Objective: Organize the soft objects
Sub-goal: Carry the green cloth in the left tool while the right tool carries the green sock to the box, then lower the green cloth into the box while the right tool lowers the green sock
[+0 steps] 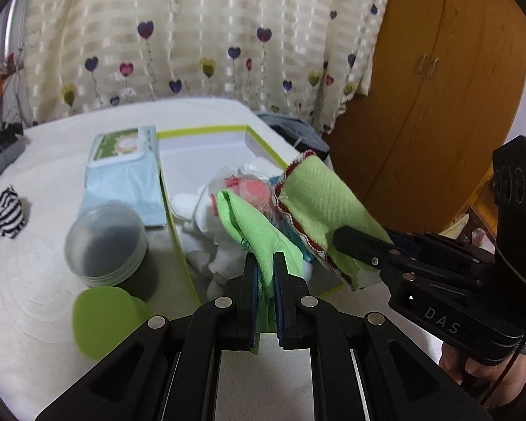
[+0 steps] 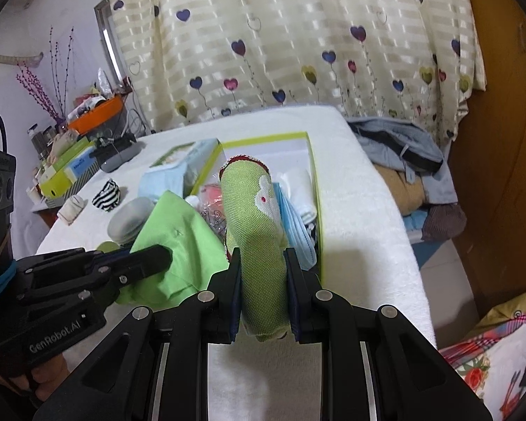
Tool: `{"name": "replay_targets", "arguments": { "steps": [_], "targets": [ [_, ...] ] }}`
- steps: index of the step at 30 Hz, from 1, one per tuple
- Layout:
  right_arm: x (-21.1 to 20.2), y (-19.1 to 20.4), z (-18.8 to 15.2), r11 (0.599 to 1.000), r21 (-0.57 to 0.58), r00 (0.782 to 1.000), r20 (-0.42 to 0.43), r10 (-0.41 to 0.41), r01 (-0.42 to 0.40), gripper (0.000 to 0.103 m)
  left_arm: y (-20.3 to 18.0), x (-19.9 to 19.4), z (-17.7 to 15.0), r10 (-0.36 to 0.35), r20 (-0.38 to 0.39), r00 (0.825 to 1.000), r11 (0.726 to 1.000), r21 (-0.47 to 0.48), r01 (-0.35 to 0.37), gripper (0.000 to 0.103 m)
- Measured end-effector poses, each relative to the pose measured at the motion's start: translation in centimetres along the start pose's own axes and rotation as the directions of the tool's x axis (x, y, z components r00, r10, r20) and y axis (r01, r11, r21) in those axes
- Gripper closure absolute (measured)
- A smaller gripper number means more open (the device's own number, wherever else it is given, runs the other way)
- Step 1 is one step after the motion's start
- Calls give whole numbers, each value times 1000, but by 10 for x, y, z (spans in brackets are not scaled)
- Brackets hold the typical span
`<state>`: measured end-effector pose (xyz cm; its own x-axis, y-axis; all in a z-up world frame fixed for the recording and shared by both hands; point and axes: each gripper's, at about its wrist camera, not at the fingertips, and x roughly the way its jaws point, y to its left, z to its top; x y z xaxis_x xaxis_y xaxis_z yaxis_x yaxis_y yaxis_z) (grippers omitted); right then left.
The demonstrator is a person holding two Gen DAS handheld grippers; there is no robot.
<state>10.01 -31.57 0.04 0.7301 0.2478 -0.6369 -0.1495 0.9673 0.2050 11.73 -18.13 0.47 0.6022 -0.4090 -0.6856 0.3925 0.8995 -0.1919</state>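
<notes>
Cloth (image 1: 319, 203) is the thing in hand: one green piece with a red stitched border, stretched between both grippers above the near end of the box (image 1: 207, 131). Going from the left of the table (image 1: 35, 280), there is a striped pouch (image 1: 6, 212), then a round clear tub (image 1: 105, 242) with a green lid (image 1: 101, 319) lying beside it, then a blue tissue pack (image 1: 122, 172) against the left wall of the box. Inside the box lie white socks (image 1: 207, 231) and a pink item in plastic wrap (image 1: 249, 189). The left gripper (image 1: 264, 273) is clenched on a bunched fold of the cloth, and the right gripper (image 2: 263, 270) is clenched on the other end, which shows a white flower patch in the right wrist view. The step seems to be folding or laying the cloth into the box. To do it well, both grippers should probably keep the cloth lightly tight, bring the two ends together evenly so the border edges meet, and lower it onto the things in the box before either one lets go. If one side releases early, the soft cloth will likely drop and unfold. The cloth also hangs near the box's near wall, so it may catch there.
</notes>
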Motion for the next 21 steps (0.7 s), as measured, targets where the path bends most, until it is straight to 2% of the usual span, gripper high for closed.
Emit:
{"name": "replay_targets", "arguments": {
  "steps": [5, 21],
  "targets": [
    [16, -3, 7, 1000, 0, 1000, -13, 10, -10, 81, 5, 15, 5, 20, -21, 1000, 1000, -11, -20, 95],
    [61, -12, 40, 998, -1, 998, -42, 55, -55, 78, 15, 48, 41, 106, -18, 994, 994, -29, -106, 95]
  ]
}}
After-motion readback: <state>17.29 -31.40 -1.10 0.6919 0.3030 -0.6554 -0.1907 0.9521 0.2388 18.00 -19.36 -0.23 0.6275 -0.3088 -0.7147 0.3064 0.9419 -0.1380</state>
